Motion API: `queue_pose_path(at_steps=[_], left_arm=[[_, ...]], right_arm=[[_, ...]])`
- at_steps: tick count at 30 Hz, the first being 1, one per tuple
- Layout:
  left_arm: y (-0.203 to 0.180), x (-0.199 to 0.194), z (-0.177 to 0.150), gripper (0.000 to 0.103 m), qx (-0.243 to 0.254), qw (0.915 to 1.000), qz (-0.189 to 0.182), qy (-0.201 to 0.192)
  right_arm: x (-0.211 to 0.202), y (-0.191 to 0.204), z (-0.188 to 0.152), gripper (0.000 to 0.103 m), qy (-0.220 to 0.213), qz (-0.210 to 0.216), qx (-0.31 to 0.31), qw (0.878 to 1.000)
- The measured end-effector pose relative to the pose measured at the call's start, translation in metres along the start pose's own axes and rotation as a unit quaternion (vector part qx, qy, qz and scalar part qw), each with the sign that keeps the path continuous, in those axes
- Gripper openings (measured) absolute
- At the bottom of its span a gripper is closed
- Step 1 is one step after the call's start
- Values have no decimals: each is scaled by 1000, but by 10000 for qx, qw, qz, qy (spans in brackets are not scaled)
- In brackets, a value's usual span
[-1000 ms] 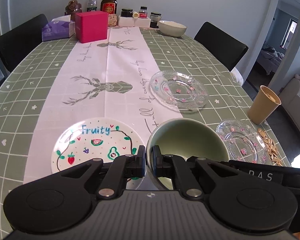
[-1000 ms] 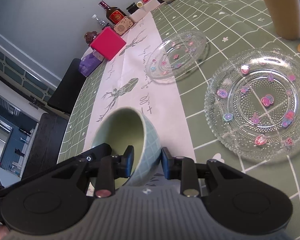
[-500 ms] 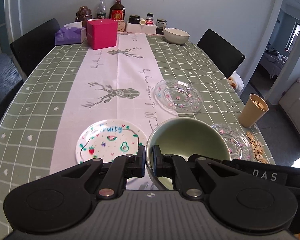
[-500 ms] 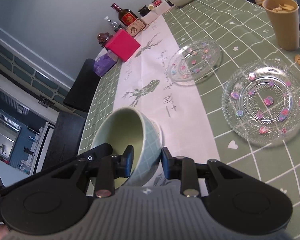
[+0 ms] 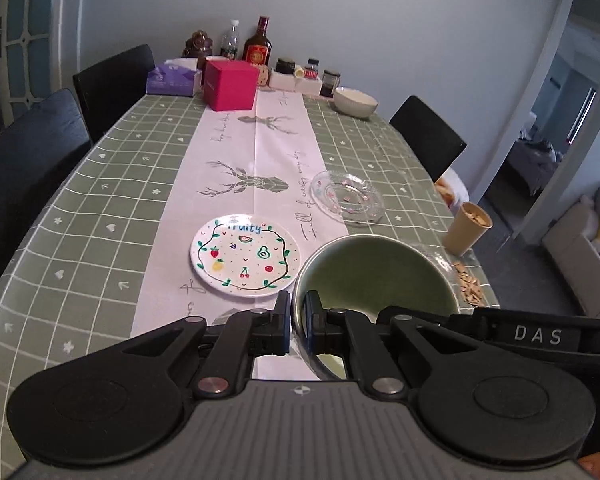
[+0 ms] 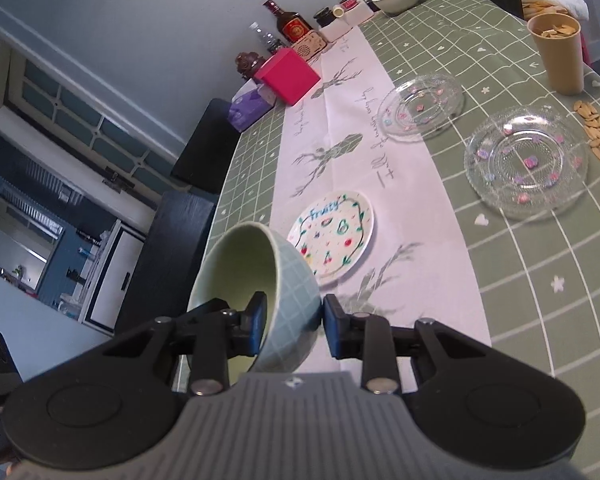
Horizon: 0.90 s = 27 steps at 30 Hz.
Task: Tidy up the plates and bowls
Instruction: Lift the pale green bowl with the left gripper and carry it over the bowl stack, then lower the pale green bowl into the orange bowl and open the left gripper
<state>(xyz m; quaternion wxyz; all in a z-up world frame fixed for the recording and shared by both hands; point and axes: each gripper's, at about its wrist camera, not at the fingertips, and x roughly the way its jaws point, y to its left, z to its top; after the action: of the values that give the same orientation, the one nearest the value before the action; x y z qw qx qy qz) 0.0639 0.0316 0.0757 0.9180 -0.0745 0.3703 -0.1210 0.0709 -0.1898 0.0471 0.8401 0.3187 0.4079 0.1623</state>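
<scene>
- Table [image 5: 100, 184]: green grid cloth, white deer runner [image 5: 256, 168] down the middle.
- Green bowl [image 5: 374, 276] up off the table, held by both grippers, tilted in right view.
- Left gripper [image 5: 298, 322]: jaws nearly closed, pinching bowl rim.
- Right gripper [image 6: 294, 322]: jaws partly apart, clamping bowl wall, one finger inside.
- Fruity plate [image 5: 245, 261] on runner, just beyond bowl.
- Two glass plates [image 6: 526, 162], [image 6: 422, 107] lying right of runner.
- Tan cup [image 6: 558, 53] near seeds [image 6: 598, 130].

A green bowl [image 6: 260, 280] with pale checks is seen. At its 1 o'clock, a white plate [image 6: 332, 236] is painted with coloured fruit.
</scene>
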Motion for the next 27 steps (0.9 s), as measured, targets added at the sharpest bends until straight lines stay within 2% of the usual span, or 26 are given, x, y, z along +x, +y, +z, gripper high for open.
queue_pose_path(at_steps=[3,7,13,17,21,27], left_arm=[[-5,-22,-15,8,54,9999,26,-160],[-10,-35,-39,8,124,9999,15,-9],[-21,-37,-76,8,361,9991,138,174],[-19,-32,-92,8,321,9989,118,318],[-9,-25,-100,8,182,9988,51,461],[-3,-17,-108,8,99,9984,242,504]], right_arm=[[-16,6,-20,29,69,64,-70,9999],[-31,1,-48,29,209,46,-32,9998],[-32,-11,-83,29,563,-219,-365,9975],[-25,-24,-93,29,811,-328,-287,9958],[-23,-26,-97,29,848,-395,-416,9947],[-17,-2,-108,40,697,-720,-1377,9854]])
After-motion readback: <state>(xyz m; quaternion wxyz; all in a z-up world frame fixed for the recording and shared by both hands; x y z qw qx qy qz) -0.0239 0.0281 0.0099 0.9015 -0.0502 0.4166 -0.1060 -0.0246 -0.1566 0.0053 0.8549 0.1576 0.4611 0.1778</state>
